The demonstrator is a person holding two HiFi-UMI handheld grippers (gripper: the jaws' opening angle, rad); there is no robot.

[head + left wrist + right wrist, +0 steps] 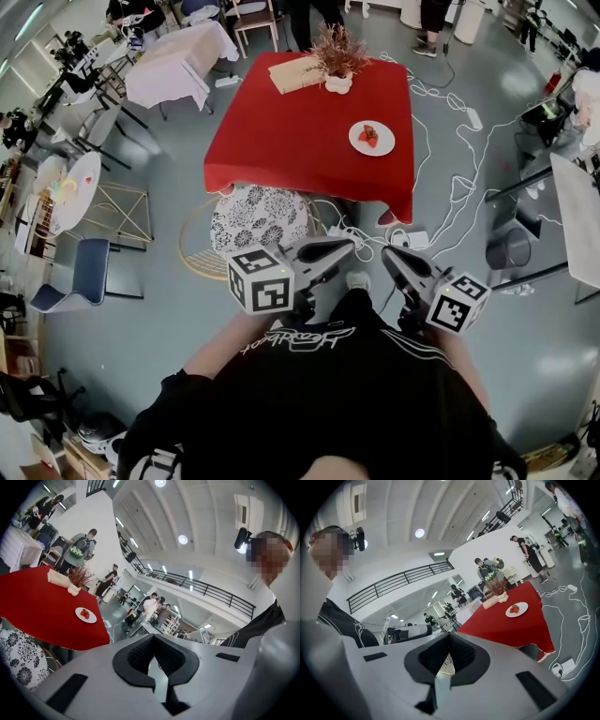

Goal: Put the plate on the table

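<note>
A white plate [371,138] with red strawberries on it rests on the red-clothed table [281,141], near its right edge. It also appears in the left gripper view as the plate [86,615] and in the right gripper view as the plate [516,609]. Both grippers are held close to the person's chest, well short of the table. My left gripper [345,247] is shut and holds nothing; its closed jaws [158,676] point up into the hall. My right gripper [390,255] is likewise shut and empty, its own view showing the jaws [443,667] together.
On the table's far side stand a dried plant in a white pot [337,64] and a tan folded cloth [295,73]. A patterned stool [258,217] sits at the near edge. White cables [450,187] trail over the floor at right. Other tables and a blue chair [89,272] stand at left.
</note>
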